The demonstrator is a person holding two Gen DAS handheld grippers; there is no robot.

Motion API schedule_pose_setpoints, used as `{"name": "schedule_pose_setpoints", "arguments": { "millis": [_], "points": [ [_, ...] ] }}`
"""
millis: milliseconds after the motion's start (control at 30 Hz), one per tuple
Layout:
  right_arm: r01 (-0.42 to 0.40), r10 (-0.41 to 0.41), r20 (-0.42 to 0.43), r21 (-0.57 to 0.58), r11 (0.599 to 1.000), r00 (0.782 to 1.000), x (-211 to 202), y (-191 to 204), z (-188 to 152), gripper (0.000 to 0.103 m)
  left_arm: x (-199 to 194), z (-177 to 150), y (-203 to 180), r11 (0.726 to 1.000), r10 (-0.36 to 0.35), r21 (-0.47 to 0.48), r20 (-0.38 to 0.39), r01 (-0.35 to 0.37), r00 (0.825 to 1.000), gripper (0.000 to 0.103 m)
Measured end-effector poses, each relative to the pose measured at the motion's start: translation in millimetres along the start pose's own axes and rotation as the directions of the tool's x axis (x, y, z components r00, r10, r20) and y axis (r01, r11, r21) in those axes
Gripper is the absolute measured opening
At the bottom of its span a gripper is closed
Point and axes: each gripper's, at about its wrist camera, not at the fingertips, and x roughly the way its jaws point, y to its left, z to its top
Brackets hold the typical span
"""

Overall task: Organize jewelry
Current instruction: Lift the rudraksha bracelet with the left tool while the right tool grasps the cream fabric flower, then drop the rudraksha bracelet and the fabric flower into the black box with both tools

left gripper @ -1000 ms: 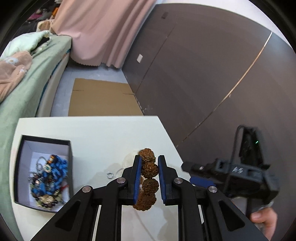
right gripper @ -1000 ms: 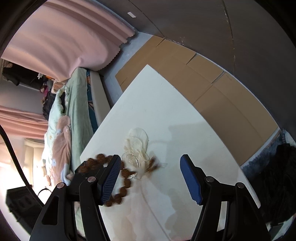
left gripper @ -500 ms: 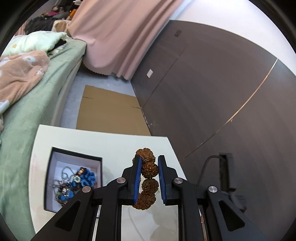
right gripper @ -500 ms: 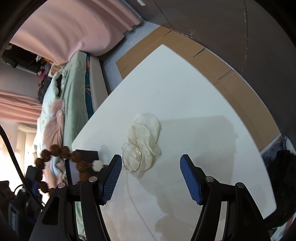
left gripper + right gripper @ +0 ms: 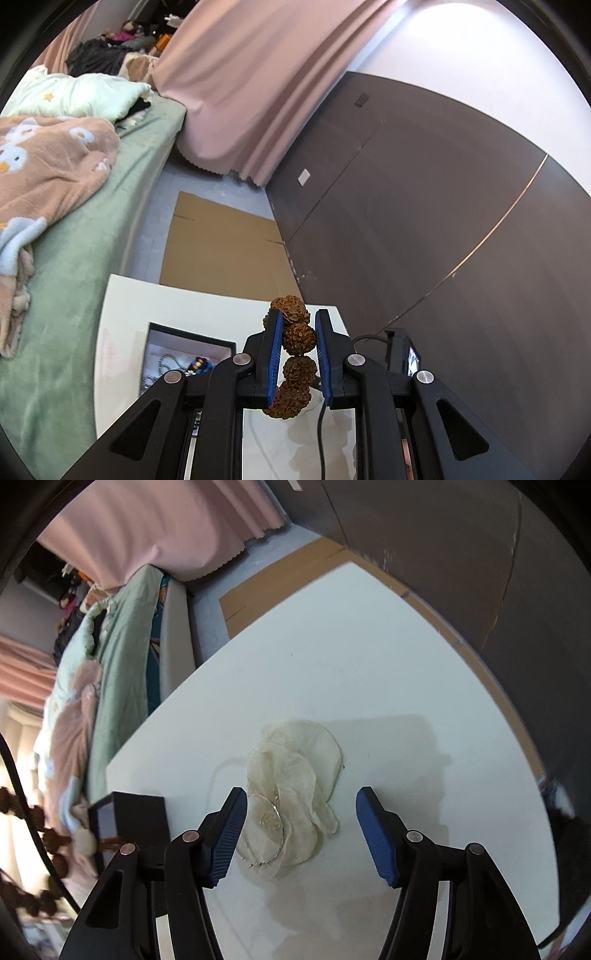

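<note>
From the left wrist, the left gripper (image 5: 298, 345) has its jaws clamped on a brown bead bracelet (image 5: 297, 334), up above the surface (image 5: 122, 332). The black box (image 5: 184, 338) of jewelry sits at 9 o'clock; the beads go there next, I think.

From the right wrist, the right gripper (image 5: 301, 829) has its jaws wide apart over a cream flower piece (image 5: 295, 775) and a silver hoop (image 5: 275, 834). It needs to come down and close.

Table (image 5: 369, 657): bare beyond and right of the organza pouch (image 5: 295, 775). Black box (image 5: 140, 816) stands left of the pouch, near the table's edge.

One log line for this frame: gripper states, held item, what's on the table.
left gripper: shut on bead bracelet, raised | right gripper: open above organza pouch | jewelry box: on table
</note>
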Motion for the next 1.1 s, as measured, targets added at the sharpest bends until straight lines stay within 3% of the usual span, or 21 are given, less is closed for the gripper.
{"name": "schedule_pose_setpoints", "arguments": {
  "millis": [33,133,167,433,700,867,1033,1100],
  "points": [
    [0.015,-0.015,0.010,-0.012,1.000,1.000,-0.6,2.0,-0.8,0.053,-2.4,0.7,1.2,1.000,0.002,-0.001,0.004,-0.002,1.000,0.018],
    [0.023,-0.023,0.010,-0.042,0.999,1.000,0.4,4.0,-0.8,0.023,-7.9,2.5,6.0,1.000,0.017,-0.004,0.010,-0.017,1.000,0.018],
    [-0.002,0.001,-0.009,-0.049,0.999,1.000,2.0,3.9,-0.8,0.003,-8.4,2.9,7.8,1.000,0.025,-0.005,0.009,-0.025,1.000,0.018],
    [-0.066,0.070,0.068,-0.066,0.996,0.995,-27.9,5.0,-2.7,0.003,-0.6,-1.6,20.8,0.997,0.082,-0.013,-0.007,-0.082,0.997,0.018],
    [-0.096,0.101,0.081,-0.055,0.994,0.992,-39.5,4.1,-7.7,0.003,12.5,-6.2,33.3,0.991,0.123,-0.045,-0.034,-0.125,0.992,0.019],
    [-0.113,0.116,0.087,-0.041,0.993,0.989,-42.5,4.7,-8.2,0.003,24.8,-8.9,55.8,0.975,0.156,-0.140,-0.110,-0.170,0.982,0.038],
    [-0.147,0.149,0.095,-0.028,0.989,0.984,-47.8,6.0,-10.1,0.003,20.4,-10.3,67.1,0.962,0.181,-0.188,-0.104,-0.198,0.978,0.061],
    [-0.171,0.172,0.102,-0.024,0.985,0.980,-50.1,9.9,-10.0,0.003,17.7,-10.3,68.7,0.960,0.185,-0.194,-0.096,-0.201,0.978,0.066]
  ]
}}
